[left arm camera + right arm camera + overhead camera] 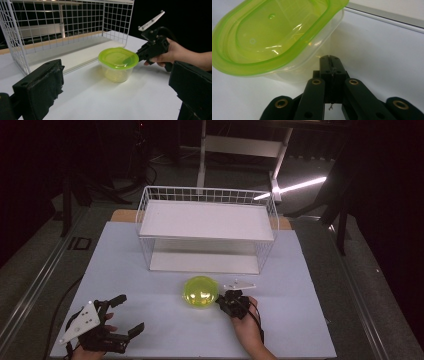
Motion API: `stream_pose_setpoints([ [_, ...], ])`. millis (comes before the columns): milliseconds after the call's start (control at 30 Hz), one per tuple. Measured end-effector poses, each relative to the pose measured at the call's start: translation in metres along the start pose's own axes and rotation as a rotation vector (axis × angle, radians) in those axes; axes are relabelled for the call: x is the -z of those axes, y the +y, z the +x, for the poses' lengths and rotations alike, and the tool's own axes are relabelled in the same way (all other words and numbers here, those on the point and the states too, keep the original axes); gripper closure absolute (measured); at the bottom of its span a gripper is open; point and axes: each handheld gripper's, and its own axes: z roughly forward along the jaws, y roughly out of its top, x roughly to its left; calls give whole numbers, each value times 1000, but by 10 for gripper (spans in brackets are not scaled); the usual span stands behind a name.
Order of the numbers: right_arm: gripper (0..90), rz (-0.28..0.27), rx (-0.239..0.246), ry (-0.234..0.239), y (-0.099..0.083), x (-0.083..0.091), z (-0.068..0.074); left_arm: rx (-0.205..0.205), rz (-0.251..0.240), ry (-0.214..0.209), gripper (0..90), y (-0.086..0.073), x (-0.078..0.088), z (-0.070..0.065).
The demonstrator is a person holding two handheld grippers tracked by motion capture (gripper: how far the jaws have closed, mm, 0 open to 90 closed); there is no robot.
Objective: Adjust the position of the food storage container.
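A clear round tub with a lime-green lid stands on the white table in front of the wire rack. My right gripper is shut with nothing between its jaws. Its tip is at the tub's right side, just under the lid's rim, and whether it touches I cannot tell. In the right gripper view the closed jaws of the right gripper meet beside the tub's clear wall. My left gripper is open near the table's front left corner, well apart from the tub, with nothing between its black pads.
A white wire rack with an upper and a lower white shelf stands at the back of the table, its open front facing me. Its mesh side rises left of the tub. Dark floor and stands surround the table.
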Motion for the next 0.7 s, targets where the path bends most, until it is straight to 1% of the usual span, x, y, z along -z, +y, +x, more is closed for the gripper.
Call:
stream_pose_setpoints([
  [100,900,1,-1,7,1,-5,3,3,-1,3,5,0,1,1],
  [167,900,5,9,4,2,-7,6,2,1,1,5,0,0,1],
  [233,900,2,9,4,2,-8,6,0,1,1,5,0,0,0],
  [300,899,0,21,-6,2,-6,6,-3,5,-4,5,0,0,0],
  [333,889,-4,38,-28,2,-3,5,-4,5,-6,5,0,0,0],
  [400,875,-7,44,-34,1,-1,4,-4,7,-7,5,0,-1,0],
  [467,848,-15,54,-49,0,6,2,-1,8,-9,5,-1,-1,0],
  [567,812,-24,52,-46,-3,17,0,-2,14,-13,5,-1,-2,0],
  [633,763,-36,71,-48,-5,25,0,-4,16,-14,5,-2,-3,-1],
  [667,747,-45,70,-44,-5,29,0,-5,19,-16,5,-2,-3,-1],
  [700,707,-53,67,-39,-6,33,0,-2,24,-20,5,-2,-4,-1],
])
